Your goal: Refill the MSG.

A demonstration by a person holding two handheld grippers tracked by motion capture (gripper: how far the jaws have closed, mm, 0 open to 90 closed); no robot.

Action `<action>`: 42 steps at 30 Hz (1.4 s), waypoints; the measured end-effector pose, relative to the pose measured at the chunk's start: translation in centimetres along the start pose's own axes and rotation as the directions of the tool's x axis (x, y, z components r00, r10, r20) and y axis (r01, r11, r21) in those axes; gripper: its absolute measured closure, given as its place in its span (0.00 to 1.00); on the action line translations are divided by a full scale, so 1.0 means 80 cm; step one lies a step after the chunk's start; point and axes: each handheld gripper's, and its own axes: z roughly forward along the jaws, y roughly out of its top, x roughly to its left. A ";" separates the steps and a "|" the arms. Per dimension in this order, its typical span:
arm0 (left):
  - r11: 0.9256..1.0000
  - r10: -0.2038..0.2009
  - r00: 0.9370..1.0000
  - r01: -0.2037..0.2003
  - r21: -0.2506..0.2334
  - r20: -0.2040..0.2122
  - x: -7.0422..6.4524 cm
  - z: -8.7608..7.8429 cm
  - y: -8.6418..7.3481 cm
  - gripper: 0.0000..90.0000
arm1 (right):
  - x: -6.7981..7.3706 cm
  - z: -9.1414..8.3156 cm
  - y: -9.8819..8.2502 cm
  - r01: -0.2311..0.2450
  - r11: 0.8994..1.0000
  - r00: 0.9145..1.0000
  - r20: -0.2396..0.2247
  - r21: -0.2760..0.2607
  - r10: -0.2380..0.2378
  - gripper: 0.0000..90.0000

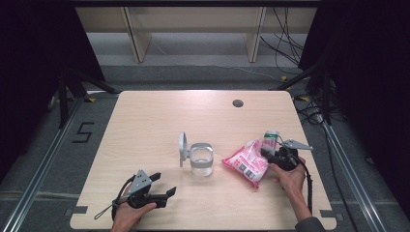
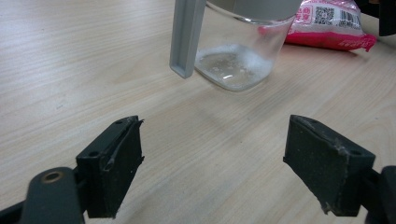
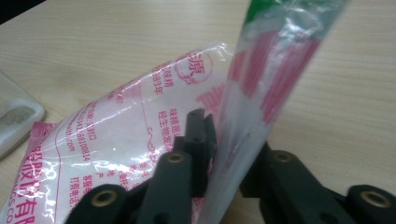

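pale wood table [image 1: 145,125]: clear jar [image 1: 201,160] between wide-open left claw [image 1: 163,185] and right claw [image 1: 267,153] pinching pink bag [image 1: 245,163]

My high view looks forward and down over the table [image 1: 145,125]; both gripper views sit close, sharing the pink bag [image 2: 327,23] with it.

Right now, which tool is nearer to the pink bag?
Right. The right tool is clamped on the pink bag's upturned edge, while the left tool sits open well off to the bag's left, beyond the glass jar.
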 end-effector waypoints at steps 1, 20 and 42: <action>1.000 -0.021 1.000 0.021 0.000 -0.007 -0.001 0.000 0.000 0.20 | 0.000 -0.001 0.000 0.002 1.000 1.000 -0.017 0.000 -0.002 0.93; 1.000 -0.014 1.000 0.014 -0.007 -0.020 0.001 -0.003 0.000 0.21 | 0.030 -0.017 0.023 0.182 0.982 0.983 0.002 -0.049 -0.182 1.00; 0.999 0.017 1.000 -0.017 -0.029 0.021 -0.035 -0.003 0.015 0.22 | 0.090 -0.058 0.062 0.297 0.941 0.950 -0.049 -0.164 -0.309 1.00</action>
